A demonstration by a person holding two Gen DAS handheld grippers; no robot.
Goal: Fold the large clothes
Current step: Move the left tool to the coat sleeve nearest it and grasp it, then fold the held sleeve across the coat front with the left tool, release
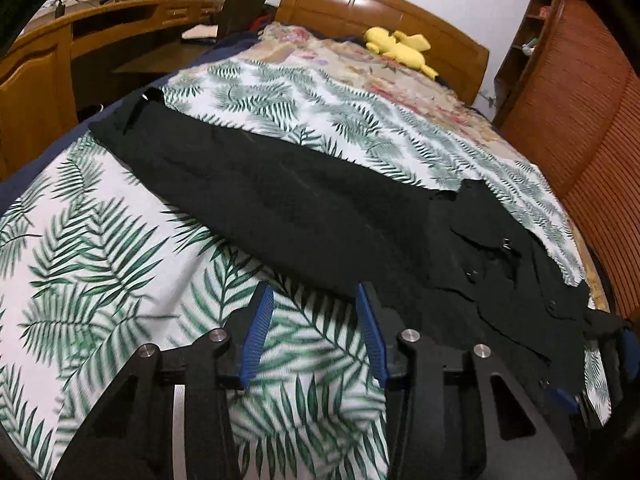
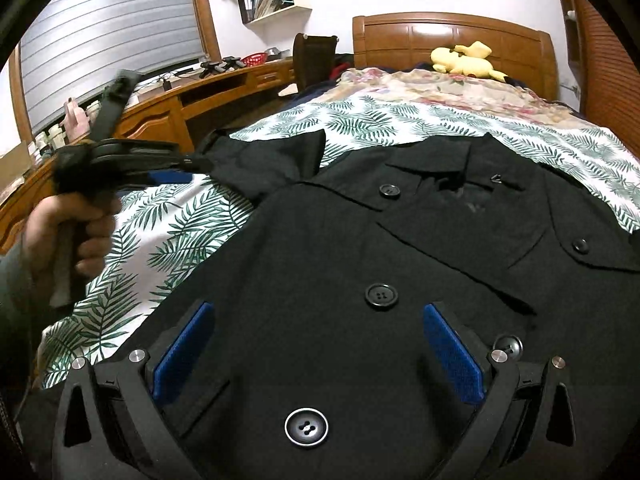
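Fern-print bedspread (image 2: 168, 240): black coat (image 2: 320, 272) lengthwise, collar toward headboard (image 2: 452, 40); both jaws wide, empty.

The left wrist view looked low across the bed (image 1: 100, 216) toward the headboard (image 1: 360, 4); the right wrist view faced likewise, close above the coat (image 2: 320, 280).

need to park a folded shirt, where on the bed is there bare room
Bare leaf-print sheet lies left of the black buttoned coat, under the open left gripper. Another strip runs between the coat's collar and the floral blanket. The middle is covered by the coat; the yellow plush toy sits by the wooden headboard.
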